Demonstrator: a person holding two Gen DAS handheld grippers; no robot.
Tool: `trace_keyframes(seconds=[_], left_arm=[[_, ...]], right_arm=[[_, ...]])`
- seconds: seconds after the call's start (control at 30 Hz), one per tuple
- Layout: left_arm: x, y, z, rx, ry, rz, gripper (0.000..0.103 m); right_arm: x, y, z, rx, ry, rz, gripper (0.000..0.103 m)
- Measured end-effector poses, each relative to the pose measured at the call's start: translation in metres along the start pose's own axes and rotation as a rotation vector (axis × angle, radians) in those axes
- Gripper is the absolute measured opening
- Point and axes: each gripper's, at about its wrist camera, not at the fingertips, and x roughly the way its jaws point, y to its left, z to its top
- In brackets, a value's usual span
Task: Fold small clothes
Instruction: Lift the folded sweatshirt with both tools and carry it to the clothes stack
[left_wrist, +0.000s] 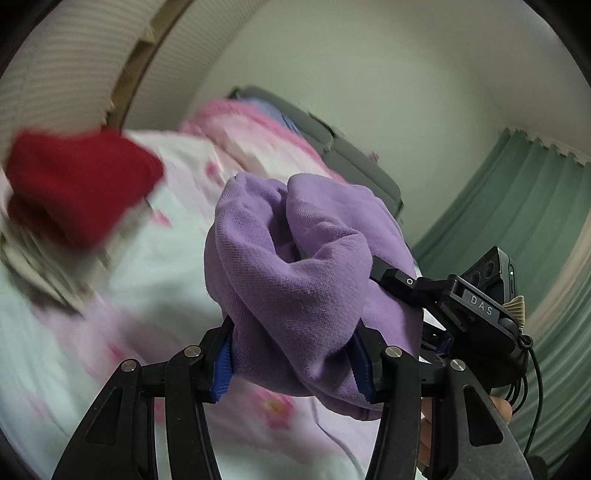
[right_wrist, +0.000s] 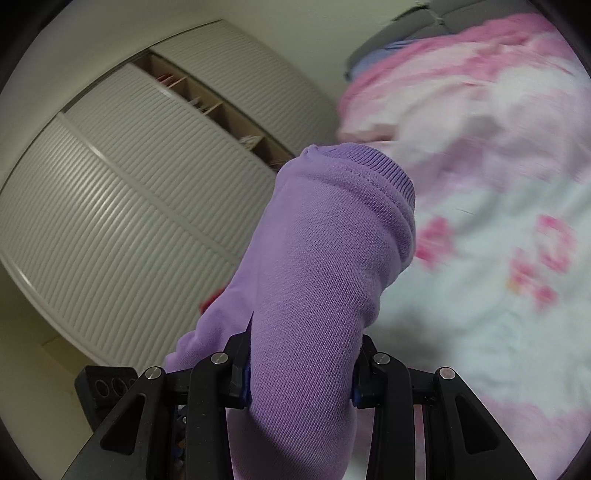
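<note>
Left gripper (left_wrist: 293, 354): both blue-padded jaws are pressed into a bunched fold of the purple garment (left_wrist: 295, 258), which bulges up and forward out of the clamp. Right gripper (right_wrist: 301, 373): jaws likewise clamped on the same purple garment (right_wrist: 321, 277), here a thick roll of knit fabric ending in a ribbed hem at its far end. In the left wrist view the right gripper (left_wrist: 399, 284) appears at the garment's right side, one black finger laid against the cloth, with its camera housing behind it. The garment hangs between the two tools, lifted clear of the bed.

Below lies a white bedspread (left_wrist: 155, 258) printed with pink flowers, a pink-and-white quilt (left_wrist: 255, 129) heaped at its far end against a grey headboard (left_wrist: 354, 162). A red cloth (left_wrist: 74, 184) sits on a pale stack at the bed's left; blur makes the stack's contents uncertain, possibly folded items. Green curtain (left_wrist: 524, 206) to the right. A white slatted wardrobe (right_wrist: 129, 206) stands to the left, a door gap showing shelves.
</note>
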Motion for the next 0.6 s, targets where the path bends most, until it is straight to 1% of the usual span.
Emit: trace_keyframes(seconds=[0.2,0.27,0.33,0.4,0.47,0.53,0.6], left_arm=[[-0.050,0.056,0.098,0.029,-0.125,0.087,0.052],[-0.059,0.075,0.120,0.027,-0.148,0.109,0.052],[-0.065,0.099,0.139,0.020,-0.162,0.138,0.052],[-0.065,0.123,0.148,0.005,-0.162,0.159,0.052],[-0.059,0.151,0.150,-0.021,-0.142,0.176,0.052],[-0.045,0.182,0.145,-0.066,-0.109,0.194,0.052],[-0.029,0.211,0.134,-0.110,-0.066,0.214,0.052]], right_arm=[[0.089,0.096,0.042,-0.068,0.009,0.106,0.038],[0.124,0.127,0.056,-0.082,0.016,0.138,0.038],[0.151,0.145,0.061,-0.091,0.029,0.151,0.038],[0.184,0.157,0.062,-0.085,0.055,0.154,0.038],[0.209,0.156,0.056,-0.072,0.083,0.145,0.038],[0.242,0.148,0.050,-0.058,0.127,0.112,0.038],[0.271,0.136,0.040,-0.043,0.175,0.058,0.038]])
